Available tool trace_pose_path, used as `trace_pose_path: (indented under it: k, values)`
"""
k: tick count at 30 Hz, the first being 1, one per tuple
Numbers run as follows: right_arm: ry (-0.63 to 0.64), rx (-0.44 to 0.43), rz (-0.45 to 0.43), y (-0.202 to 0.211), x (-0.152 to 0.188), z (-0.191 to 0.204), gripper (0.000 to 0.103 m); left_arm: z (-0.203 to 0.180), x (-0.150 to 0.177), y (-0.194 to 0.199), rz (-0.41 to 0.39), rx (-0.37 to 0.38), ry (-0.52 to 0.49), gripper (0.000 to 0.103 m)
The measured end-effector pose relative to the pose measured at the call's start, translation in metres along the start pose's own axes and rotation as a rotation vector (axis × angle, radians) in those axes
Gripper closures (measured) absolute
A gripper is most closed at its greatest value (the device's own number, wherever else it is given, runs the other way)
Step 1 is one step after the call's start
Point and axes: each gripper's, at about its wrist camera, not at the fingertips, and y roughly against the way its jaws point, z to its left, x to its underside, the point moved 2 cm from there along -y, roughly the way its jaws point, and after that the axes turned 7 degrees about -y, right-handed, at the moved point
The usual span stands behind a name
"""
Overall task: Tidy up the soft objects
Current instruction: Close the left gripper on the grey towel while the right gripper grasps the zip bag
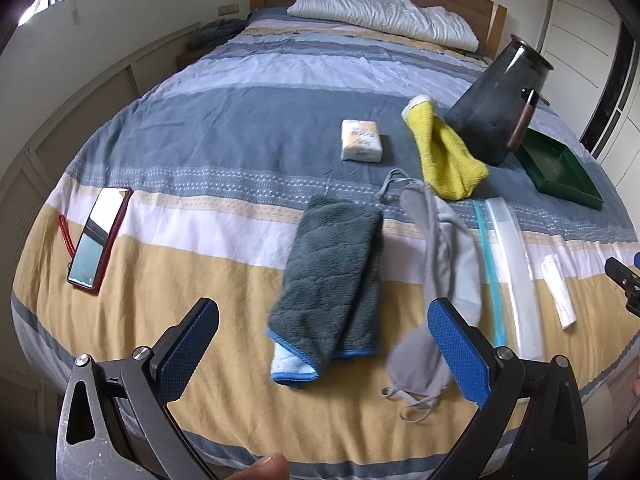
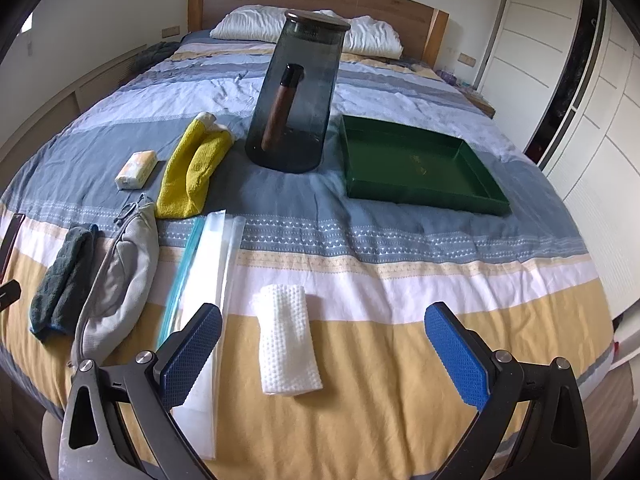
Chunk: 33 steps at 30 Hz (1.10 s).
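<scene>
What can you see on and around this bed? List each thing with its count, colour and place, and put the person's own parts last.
pillow: 1, white, at the headboard
jug: 1, smoky dark glass, brown handle, mid-bed left of the tray
tray: 1, green, right side, nothing in it
yellow cloth: 1, yellow, left of the jug
tissue pack: 1, white and orange, left of the yellow cloth
grey towel: 1, dark grey with blue edging, folded, near edge
pouch: 1, light grey with cords, right of the grey towel
zip bag: 1, clear with teal seal, right of the pouch
white cloth: 1, white, folded, near edge
phone: 1, red case, far left
left gripper: 1, blue pads, open
right gripper: 1, blue pads, open
</scene>
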Motion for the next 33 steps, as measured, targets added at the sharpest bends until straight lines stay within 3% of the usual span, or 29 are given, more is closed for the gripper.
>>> trace_pose_path:
  k: [12, 22, 26, 30, 33]
  values:
    - [0.013, -0.013, 0.051, -0.033, 0.013, -0.023, 0.000, -0.018, -0.006, -0.065, 0.147, 0.025, -0.036, 0.001]
    - [0.080, -0.101, 0.067, -0.047, 0.006, 0.016, 0.000, -0.015, -0.008, -0.096, 0.207, 0.005, -0.062, 0.001]
    - [0.122, -0.170, 0.081, -0.052, 0.009, 0.038, 0.000, -0.009, -0.005, -0.104, 0.224, -0.002, -0.056, 0.001]
    - [0.151, -0.296, 0.124, -0.055, 0.017, 0.060, 0.000, -0.009, -0.002, -0.113, 0.242, 0.001, -0.067, 0.001]
    - [0.180, -0.330, 0.153, -0.062, 0.023, 0.070, 0.000, -0.009, -0.002, -0.116, 0.246, 0.003, -0.071, 0.001]
